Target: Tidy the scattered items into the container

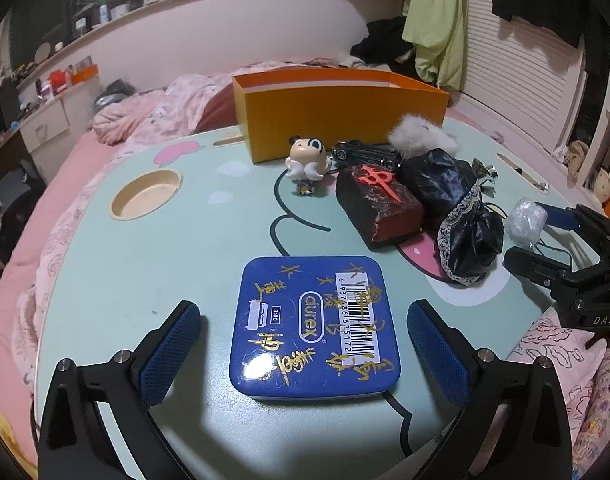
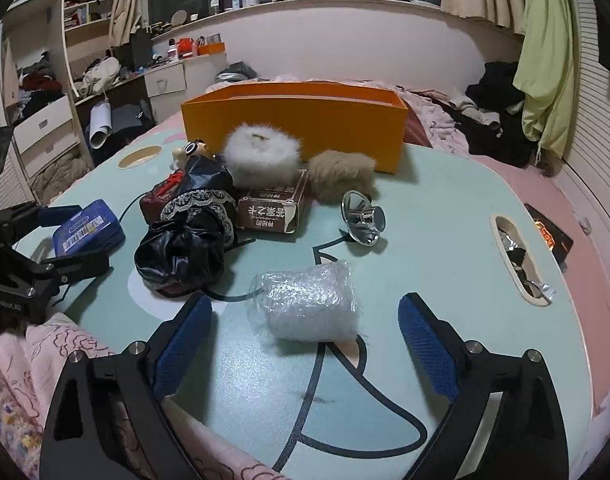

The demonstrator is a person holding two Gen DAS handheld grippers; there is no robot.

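An orange open box (image 1: pixel 341 112) (image 2: pixel 305 120) stands at the far side of the mint table. My left gripper (image 1: pixel 305 344) is open with a blue tin (image 1: pixel 315 326) (image 2: pixel 89 228) lying between its fingers, not gripped. My right gripper (image 2: pixel 305 332) is open around a clear plastic-wrapped bundle (image 2: pixel 311 306) (image 1: pixel 525 222), not touching it. Scattered items: a panda figurine (image 1: pixel 308 160), a toy car (image 1: pixel 365 152), a dark red block (image 1: pixel 379 204), a black lace-trimmed bag (image 1: pixel 461 216) (image 2: pixel 189 236), a white fluffy puff (image 2: pixel 261 156), a tan puff (image 2: pixel 341 176), a brown carton (image 2: pixel 273 210), a silver metal piece (image 2: pixel 365 218).
The table (image 1: pixel 145 272) sits on a bed with pink bedding (image 1: pixel 145 108). It has a round cup recess (image 1: pixel 145 196) at left and a slot handle (image 2: pixel 517 256) at right. Clothes hang at the right; drawers and shelves stand at the left.
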